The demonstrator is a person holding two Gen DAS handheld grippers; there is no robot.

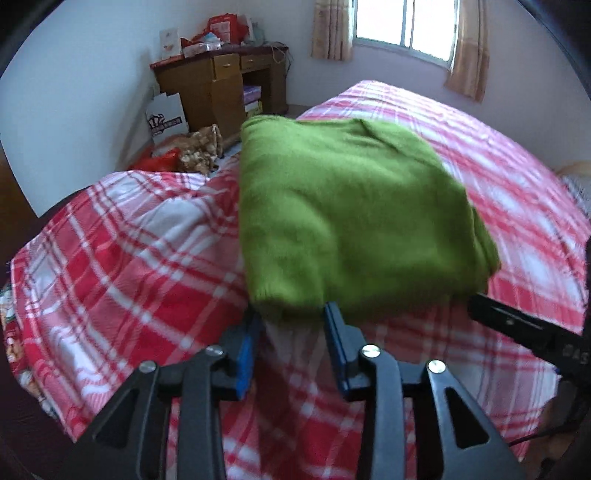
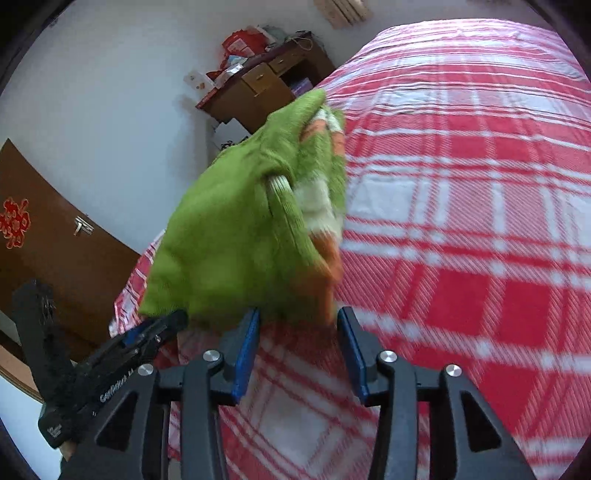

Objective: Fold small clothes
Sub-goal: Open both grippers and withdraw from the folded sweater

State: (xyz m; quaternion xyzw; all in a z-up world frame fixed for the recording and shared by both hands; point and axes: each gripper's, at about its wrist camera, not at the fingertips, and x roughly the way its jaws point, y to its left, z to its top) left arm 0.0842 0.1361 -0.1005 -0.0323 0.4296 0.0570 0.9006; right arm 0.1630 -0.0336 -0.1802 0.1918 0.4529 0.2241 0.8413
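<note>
A folded green knit sweater (image 1: pixel 343 214) is held up above the red-and-white plaid bed (image 1: pixel 129 266). My left gripper (image 1: pixel 291 314) has its jaws apart around the sweater's near edge, with thick fabric between the blue pads. In the right wrist view the sweater (image 2: pixel 229 229) shows orange and white stripes (image 2: pixel 325 192) on its right side. My right gripper (image 2: pixel 297 317) also has its jaws apart at the sweater's lower edge. The fingertips are hidden by the cloth. Each gripper shows in the other's view, the right (image 1: pixel 524 328) and the left (image 2: pixel 122 354).
A wooden desk (image 1: pixel 229 85) piled with boxes stands against the far wall, with a cardboard box (image 1: pixel 166 114) and bags on the floor beside it. A curtained window (image 1: pixel 402 29) is behind the bed. A brown door (image 2: pixel 48 229) is at the left.
</note>
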